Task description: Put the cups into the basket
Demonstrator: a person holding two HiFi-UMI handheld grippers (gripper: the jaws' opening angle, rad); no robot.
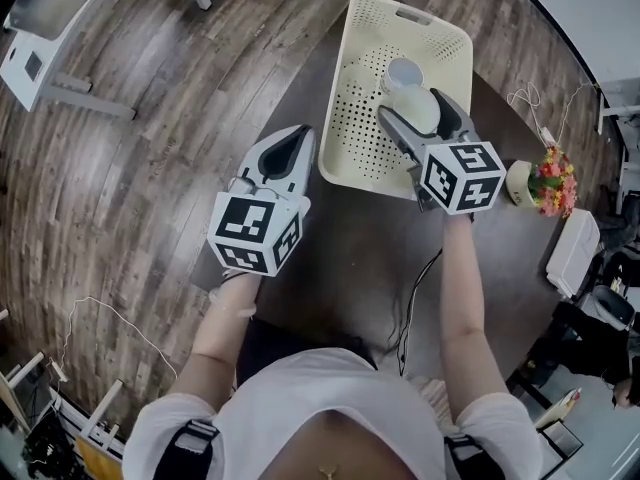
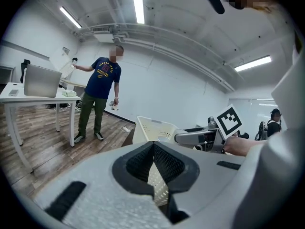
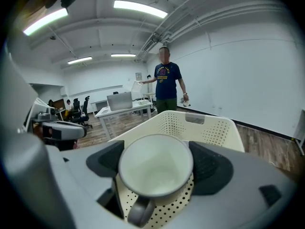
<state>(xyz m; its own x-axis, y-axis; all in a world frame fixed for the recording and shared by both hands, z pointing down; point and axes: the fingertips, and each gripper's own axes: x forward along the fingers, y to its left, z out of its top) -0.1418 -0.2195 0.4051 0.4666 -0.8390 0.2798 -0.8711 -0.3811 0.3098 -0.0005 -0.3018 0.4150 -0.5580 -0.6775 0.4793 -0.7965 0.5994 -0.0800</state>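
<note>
My right gripper (image 1: 420, 108) is shut on a pale cup (image 1: 413, 105) with a grey handle, held over the near right part of the cream perforated basket (image 1: 372, 128). In the right gripper view the cup (image 3: 155, 164) fills the space between the jaws, its mouth facing the camera, handle (image 3: 140, 211) down, with the basket (image 3: 212, 128) right behind it. A second pale cup (image 1: 403, 72) lies inside the basket just beyond. My left gripper (image 1: 287, 148) hangs shut and empty left of the basket; its closed tips (image 2: 153, 149) show in the left gripper view.
The basket rests on a dark brown table (image 1: 370, 238). A small pot of flowers (image 1: 548, 180) stands at the table's right edge, with a white box (image 1: 572, 251) near it. A person (image 3: 167, 82) stands by a white desk (image 3: 121, 111) in the background. A cable (image 1: 415, 298) runs along the table.
</note>
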